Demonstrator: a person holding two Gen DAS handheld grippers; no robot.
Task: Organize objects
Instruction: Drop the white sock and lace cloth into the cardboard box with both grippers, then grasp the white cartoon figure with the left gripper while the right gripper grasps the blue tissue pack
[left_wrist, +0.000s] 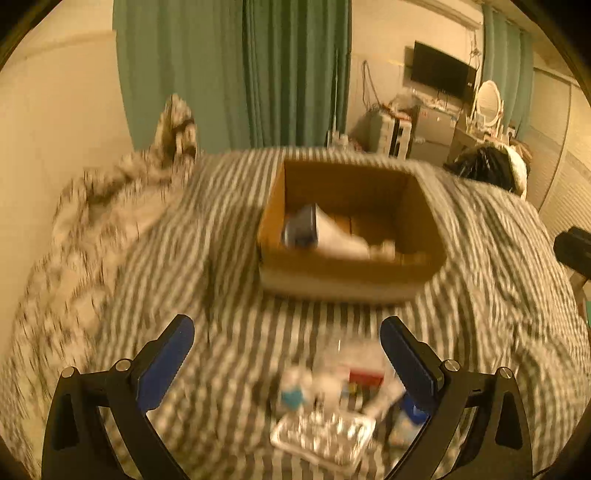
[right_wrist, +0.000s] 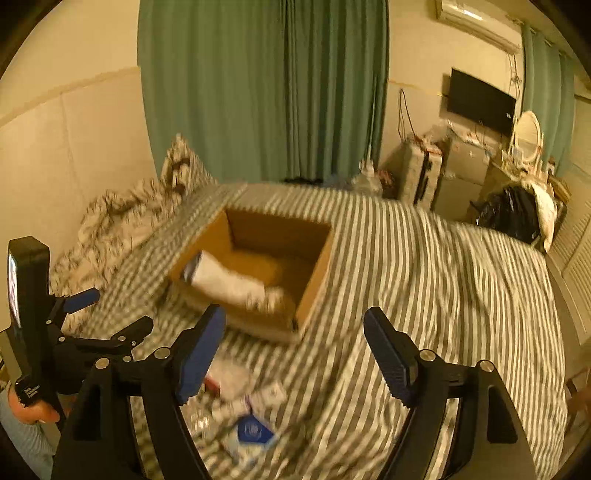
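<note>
An open cardboard box (left_wrist: 351, 273) sits on the striped bed; it also shows in the right wrist view (right_wrist: 314, 280). Inside lies a white and dark blue packet (left_wrist: 321, 229), seen too in the right wrist view (right_wrist: 225, 277). A blurred pile of small items lies in front of the box: a foil blister pack (left_wrist: 325, 435), a red-labelled packet (left_wrist: 365, 376), a small blue-and-white bottle (left_wrist: 293, 393) and a blue packet (right_wrist: 253, 430). My left gripper (left_wrist: 288, 332) is open and empty above the pile. My right gripper (right_wrist: 295, 325) is open and empty, to the right of the pile.
A rumpled patterned blanket (left_wrist: 96, 221) lies on the bed's left side by the wall. Green curtains (left_wrist: 236, 74) hang behind. A dresser with a mirror (left_wrist: 487, 99) and a TV (left_wrist: 441, 72) stand at the far right. The left gripper's body (right_wrist: 74, 332) shows in the right wrist view.
</note>
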